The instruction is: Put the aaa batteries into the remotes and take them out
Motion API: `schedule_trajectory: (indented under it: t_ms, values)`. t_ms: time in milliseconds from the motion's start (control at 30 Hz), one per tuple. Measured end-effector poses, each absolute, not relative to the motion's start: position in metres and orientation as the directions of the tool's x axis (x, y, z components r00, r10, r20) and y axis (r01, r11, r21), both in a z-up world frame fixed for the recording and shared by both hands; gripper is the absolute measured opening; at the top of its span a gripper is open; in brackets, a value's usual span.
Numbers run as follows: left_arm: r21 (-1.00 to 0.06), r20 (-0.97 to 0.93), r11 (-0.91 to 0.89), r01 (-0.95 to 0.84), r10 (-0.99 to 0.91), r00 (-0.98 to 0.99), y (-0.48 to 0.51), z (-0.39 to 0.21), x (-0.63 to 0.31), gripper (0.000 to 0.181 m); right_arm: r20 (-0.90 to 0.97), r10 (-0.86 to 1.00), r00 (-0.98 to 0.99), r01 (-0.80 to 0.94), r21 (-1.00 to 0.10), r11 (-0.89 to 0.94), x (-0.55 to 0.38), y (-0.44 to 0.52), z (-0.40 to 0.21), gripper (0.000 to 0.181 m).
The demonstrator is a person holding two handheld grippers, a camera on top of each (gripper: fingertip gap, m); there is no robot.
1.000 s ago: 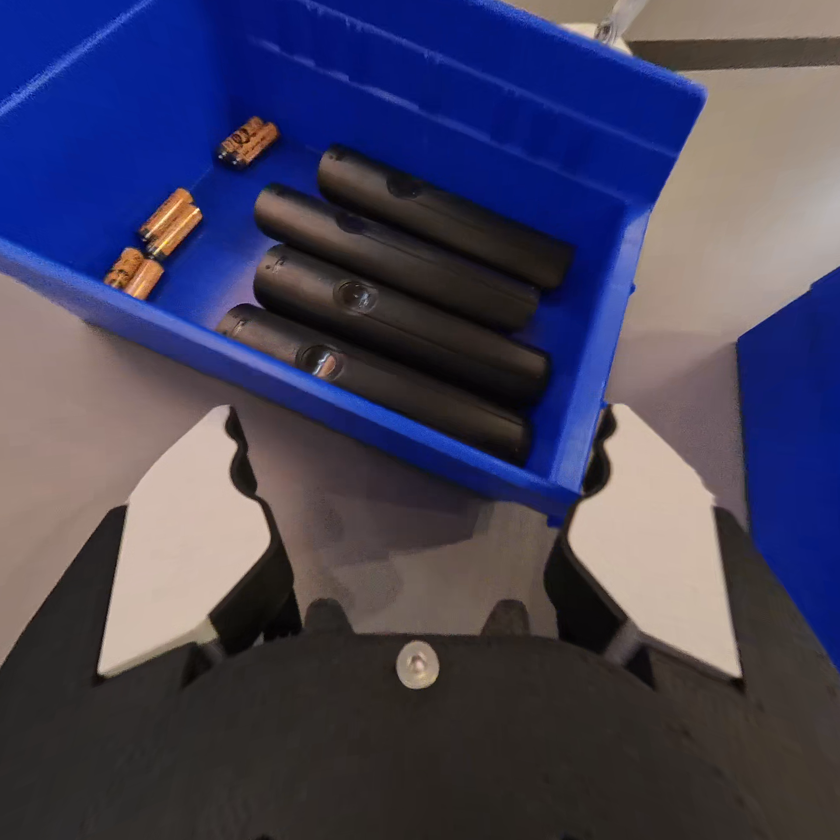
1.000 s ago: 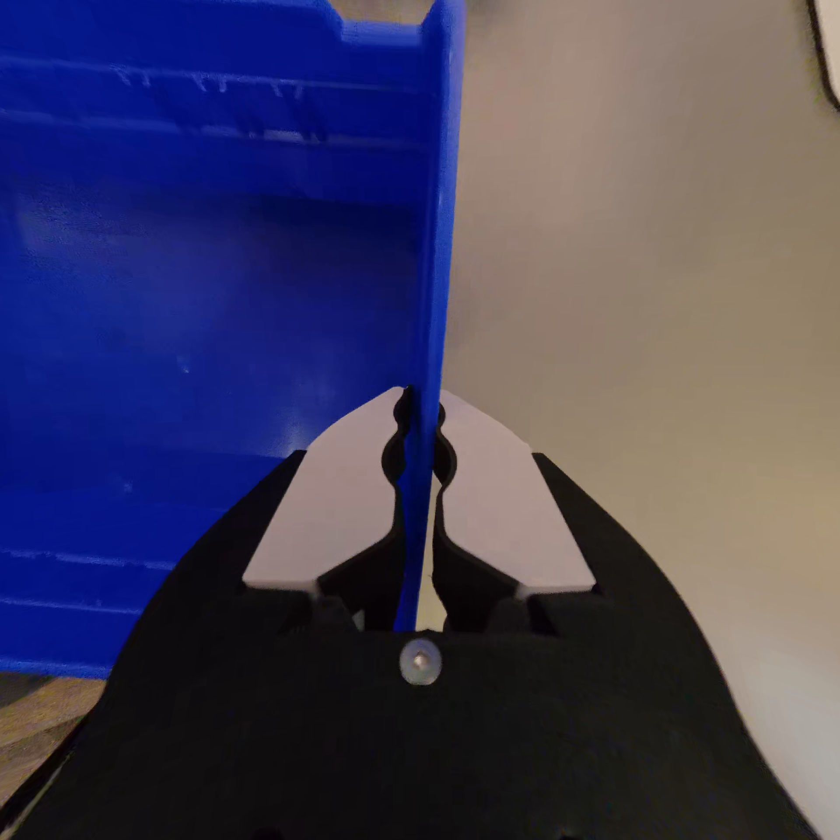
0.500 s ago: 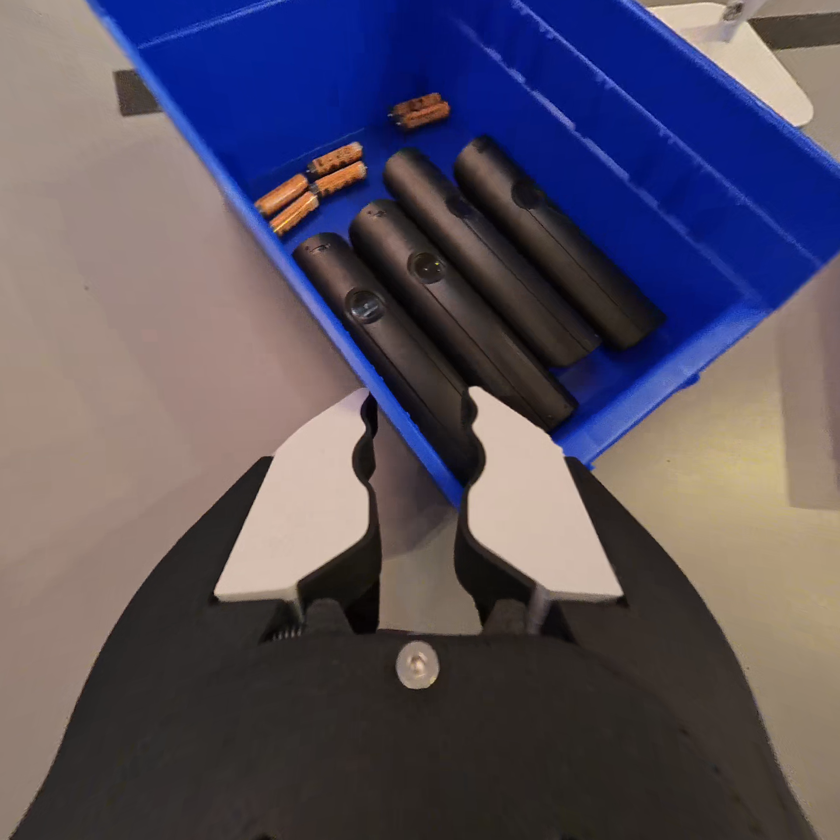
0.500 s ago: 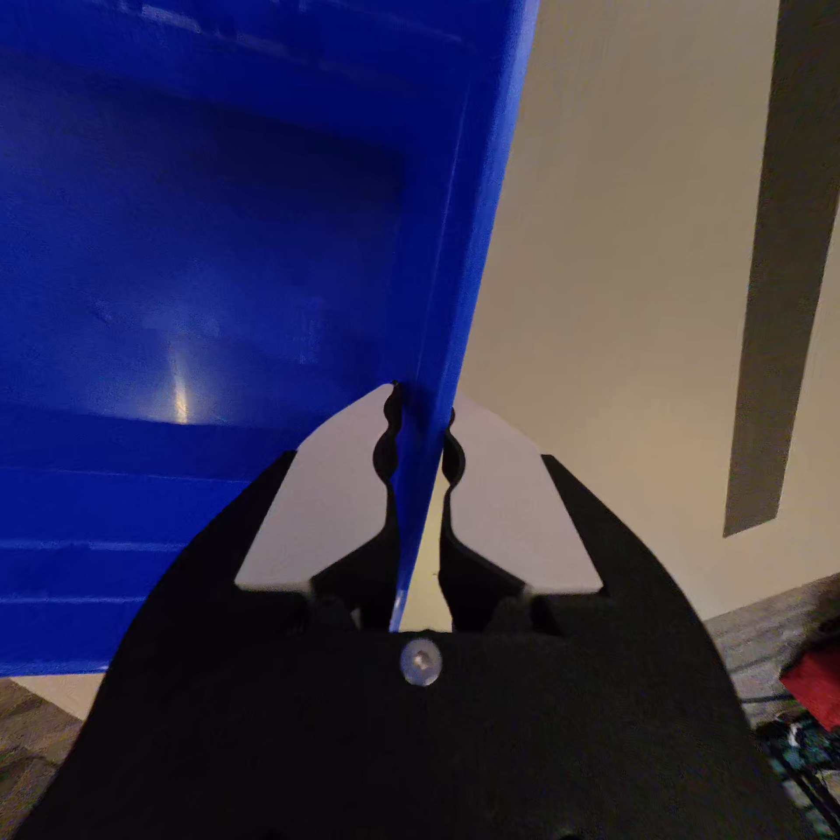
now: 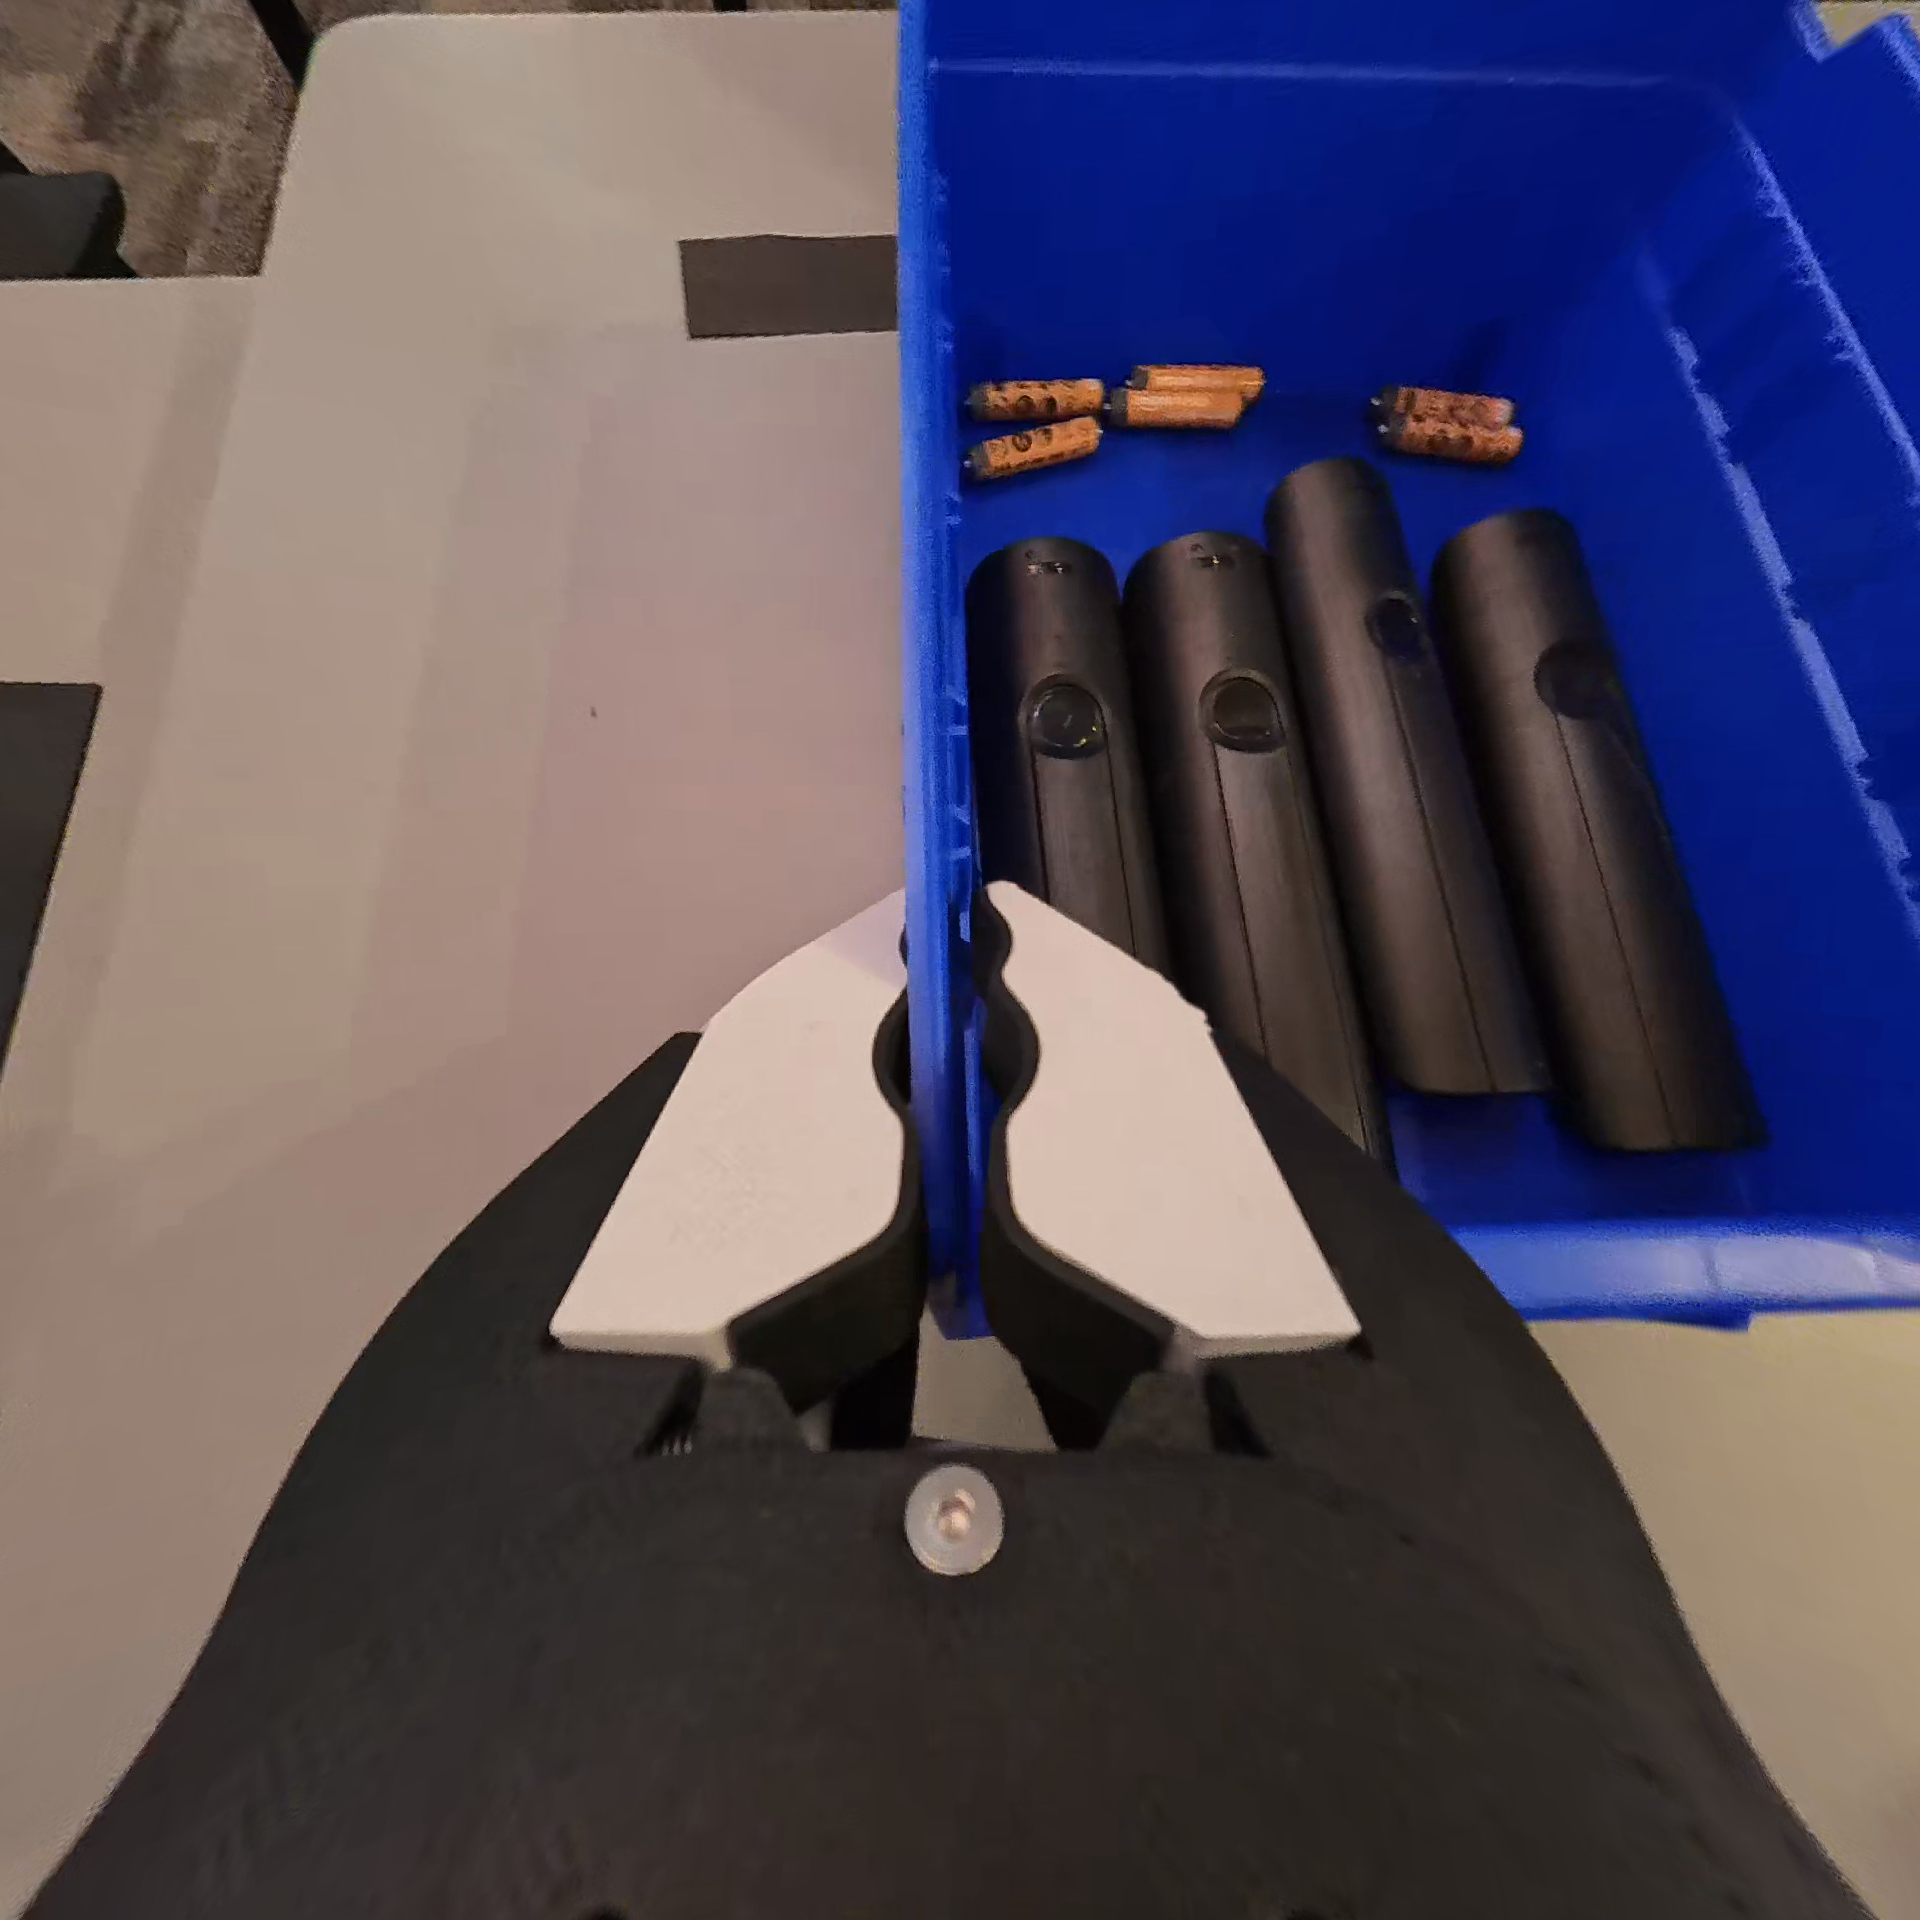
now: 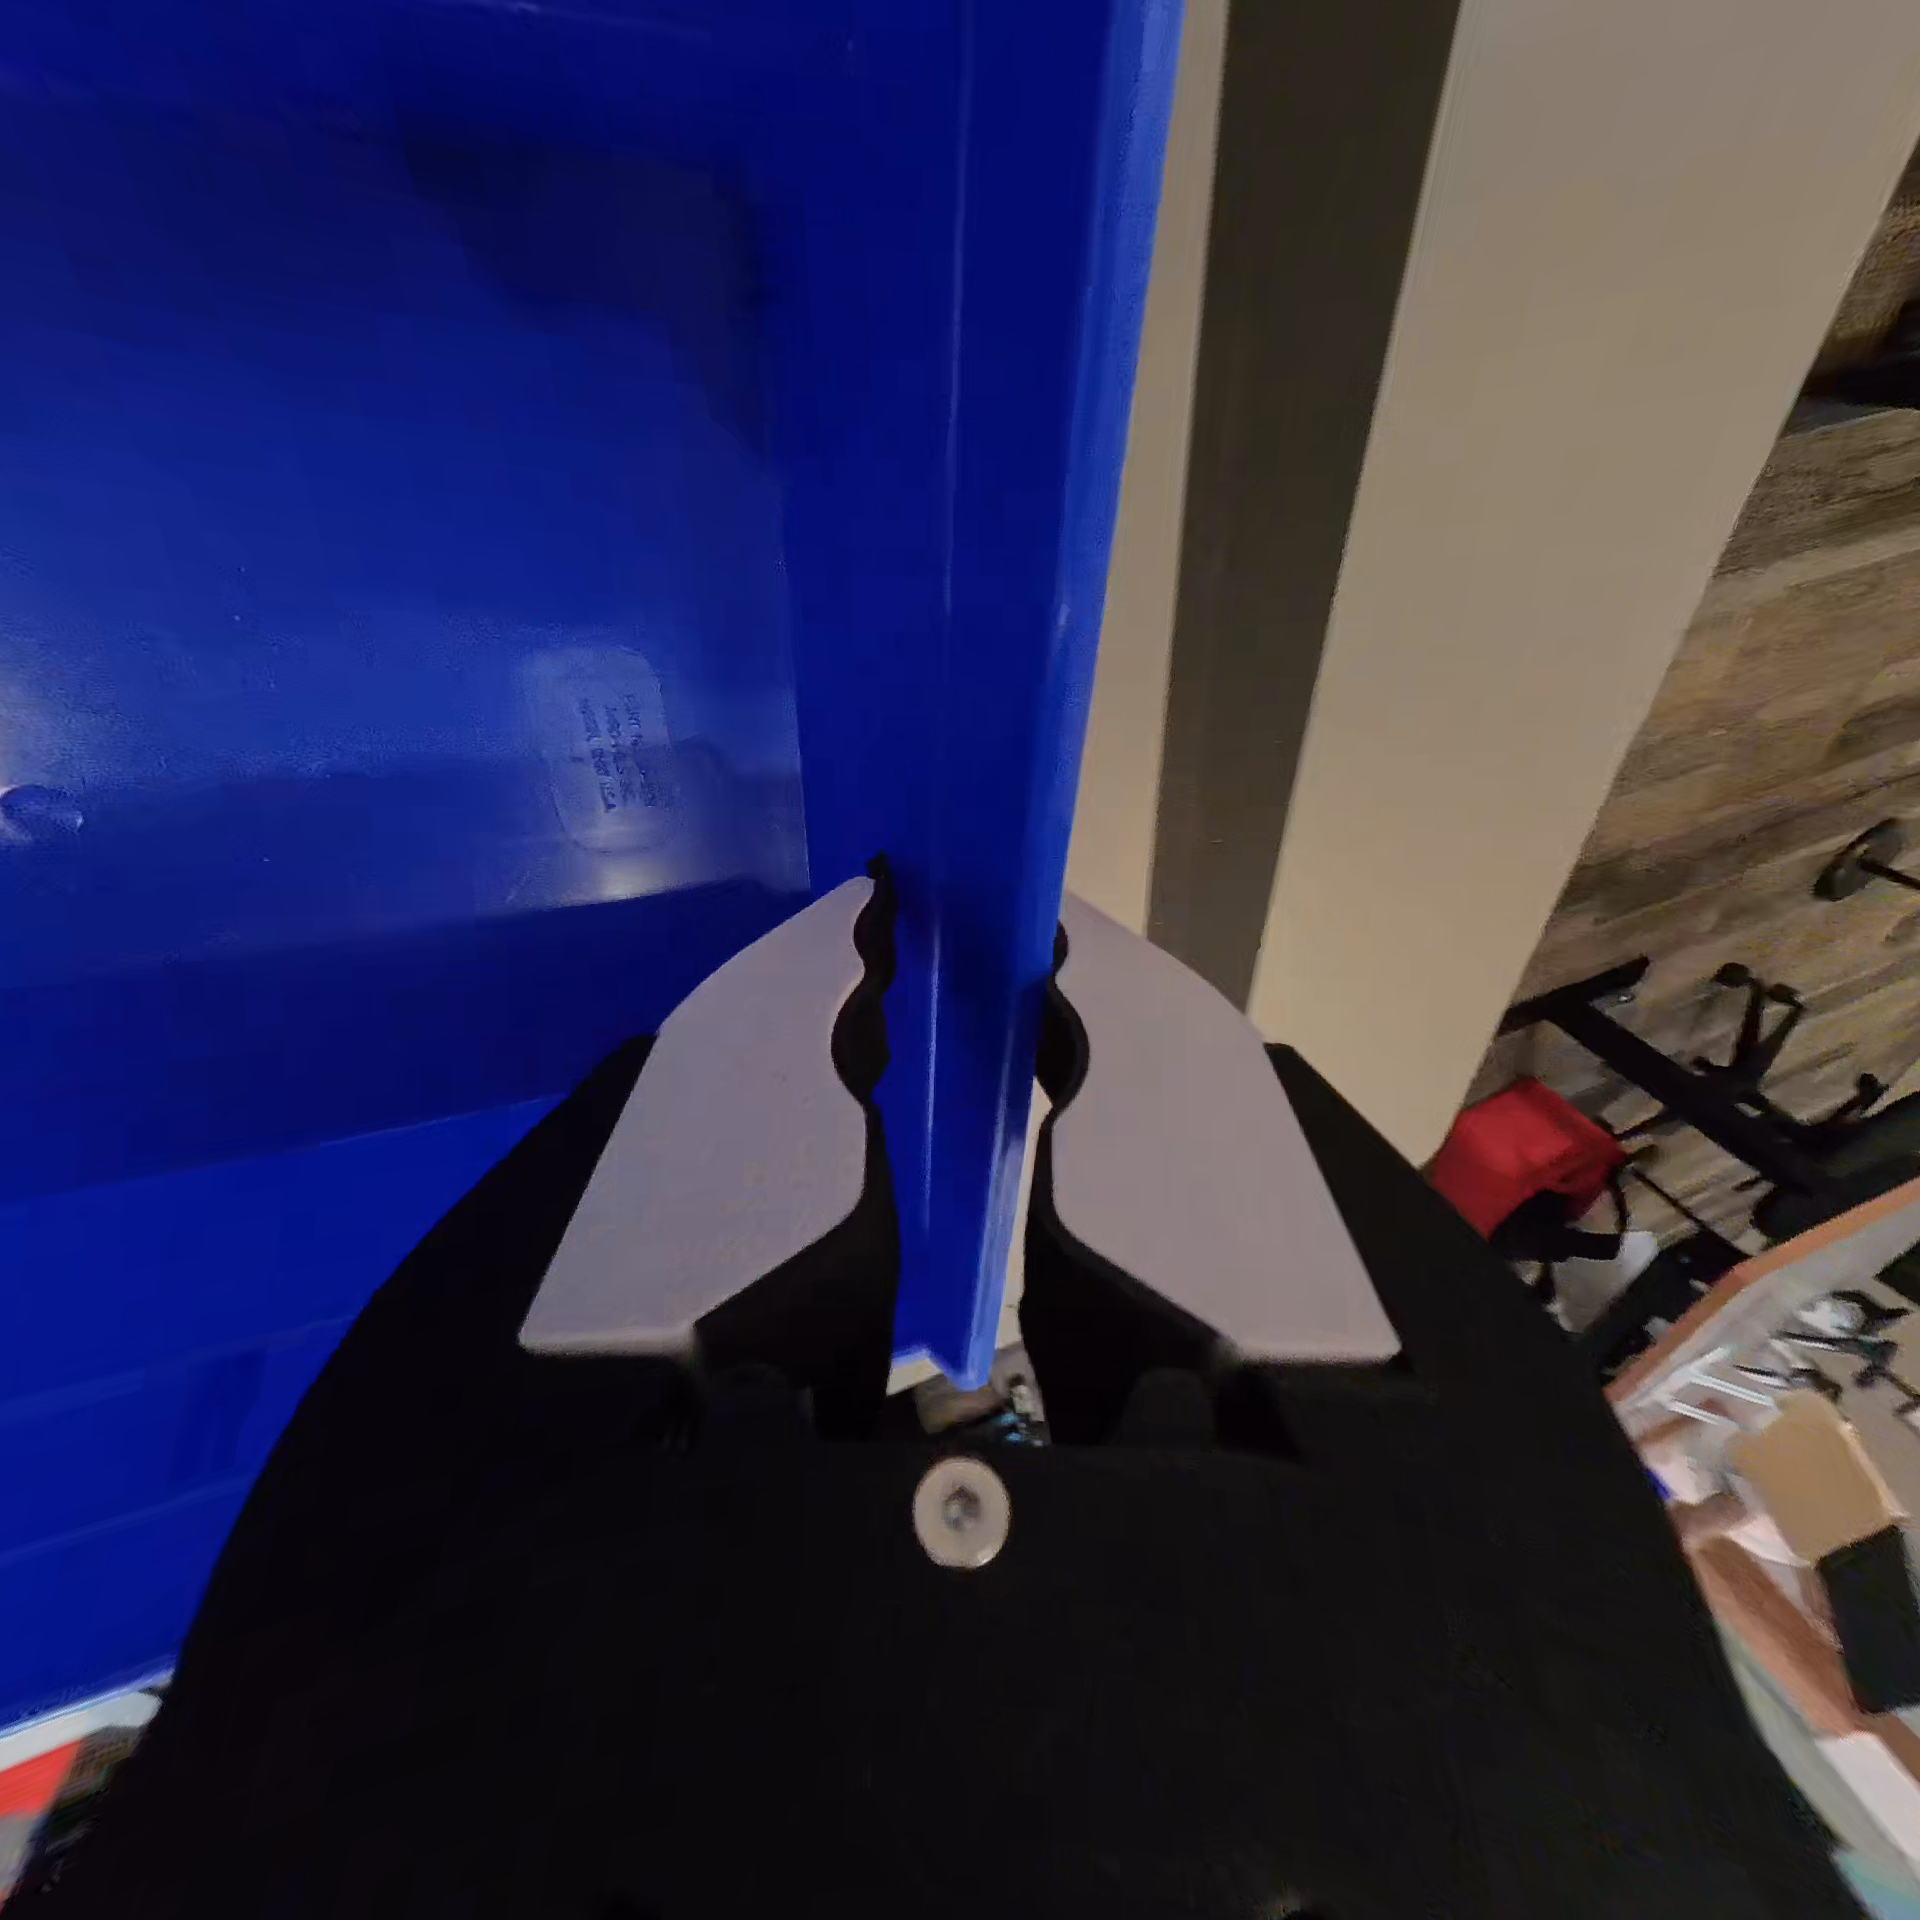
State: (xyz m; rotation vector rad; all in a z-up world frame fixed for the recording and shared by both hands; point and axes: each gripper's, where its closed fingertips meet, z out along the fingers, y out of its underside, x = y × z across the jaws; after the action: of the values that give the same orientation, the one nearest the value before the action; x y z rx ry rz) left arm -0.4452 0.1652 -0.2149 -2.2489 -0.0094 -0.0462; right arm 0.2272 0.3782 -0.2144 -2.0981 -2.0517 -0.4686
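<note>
Now clamped: left gripper (image 5: 940,935) on the blue bin (image 5: 1455,260) wall (remotes (image 5: 1340,790) inside); right gripper (image 6: 966,904) pinching empty bin (image 6: 416,416) wall.

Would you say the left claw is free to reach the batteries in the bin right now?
Probably not yet: the left claw is shut on the blue bin wall. The batteries lie uncovered on the bin floor, beyond the remotes; it must let go first.

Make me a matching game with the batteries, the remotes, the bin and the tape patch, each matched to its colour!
Things:
1. batteries
2. remotes
3. bin
4. tape patch

Colours:
A. blue
B. dark grey
C. orange
D. black

Pairs: 1-C, 2-D, 3-A, 4-B
</note>
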Motion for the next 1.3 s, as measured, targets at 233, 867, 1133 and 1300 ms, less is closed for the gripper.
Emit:
schedule_trajectory:
  t_ms: [233, 867, 1133, 1300]
  values:
    - [-0.785, 0.058, -0.616, 0.060, 0.024, 0.998, 0.184, -0.215, -0.459, 0.005, 0.399, 0.917, -0.018, 0.989, 0.139, -0.041, 0.247, 0.445, -0.214, 0.027]
    - [-0.797, 0.070, -0.594, 0.114, 0.097, 0.993, 0.234, -0.214, -0.493, 0.005, 0.490, 0.872, -0.004, 0.987, 0.141, -0.075, 0.257, 0.515, -0.214, 0.033]
    - [-0.808, 0.095, -0.576, 0.126, 0.084, 0.992, 0.241, -0.211, -0.491, 0.039, 0.543, 0.838, 0.056, 0.983, 0.115, -0.141, 0.259, 0.518, -0.211, 0.045]
    - [-0.865, 0.095, -0.489, 0.113, 0.061, 0.994, 0.229, -0.186, -0.486, 0.076, 0.653, 0.741, 0.157, 0.982, -0.020, -0.190, 0.256, 0.510, -0.170, 0.062]
